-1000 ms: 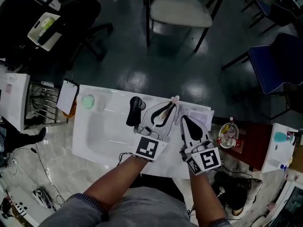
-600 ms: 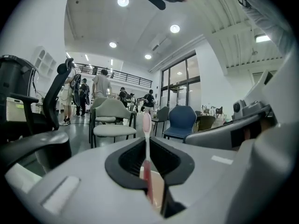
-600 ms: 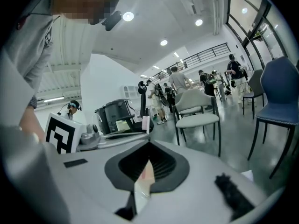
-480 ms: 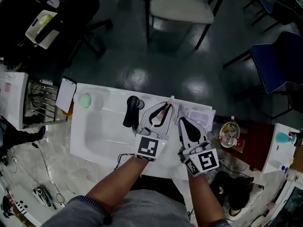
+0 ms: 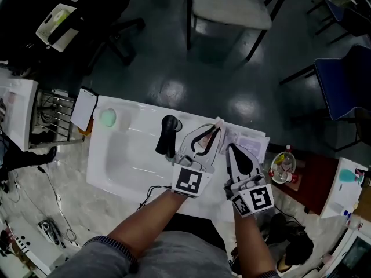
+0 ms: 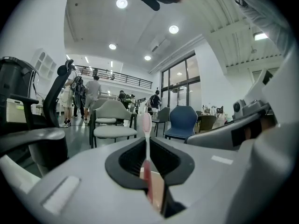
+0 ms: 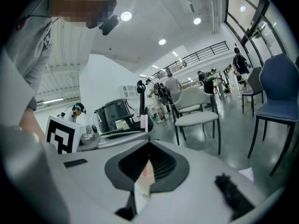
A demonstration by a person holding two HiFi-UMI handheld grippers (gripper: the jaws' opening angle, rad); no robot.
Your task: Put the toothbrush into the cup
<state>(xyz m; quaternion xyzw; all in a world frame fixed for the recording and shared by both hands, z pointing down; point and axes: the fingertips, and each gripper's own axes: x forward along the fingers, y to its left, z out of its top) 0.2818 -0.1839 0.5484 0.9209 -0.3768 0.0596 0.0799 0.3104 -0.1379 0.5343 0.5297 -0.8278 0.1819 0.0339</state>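
A pink toothbrush (image 5: pixel 217 124) is held in my left gripper (image 5: pixel 215 131), whose jaws are shut on its handle. The bristle end sticks out past the fingertips. In the left gripper view the toothbrush (image 6: pixel 145 129) stands upright between the jaws of the left gripper (image 6: pixel 146 146). A pale green cup (image 5: pixel 107 117) stands on the far left corner of the white sink counter (image 5: pixel 145 117), well away from both grippers. Close to the right of the left one, my right gripper (image 5: pixel 231 149) is shut with nothing in it. The right gripper view shows the right gripper (image 7: pixel 148 147) closed and empty.
A black faucet (image 5: pixel 168 133) rises by the basin (image 5: pixel 122 158), just left of the left gripper. Papers (image 5: pixel 250 141) lie on the counter's right end. A clipboard (image 5: pixel 83 111) hangs off the left edge. A small red table with bottles (image 5: pixel 284 167) stands at the right, a chair (image 5: pixel 232 7) beyond.
My left gripper has sunk a little with the toothbrush still in it. The right gripper has kept its place beside it.
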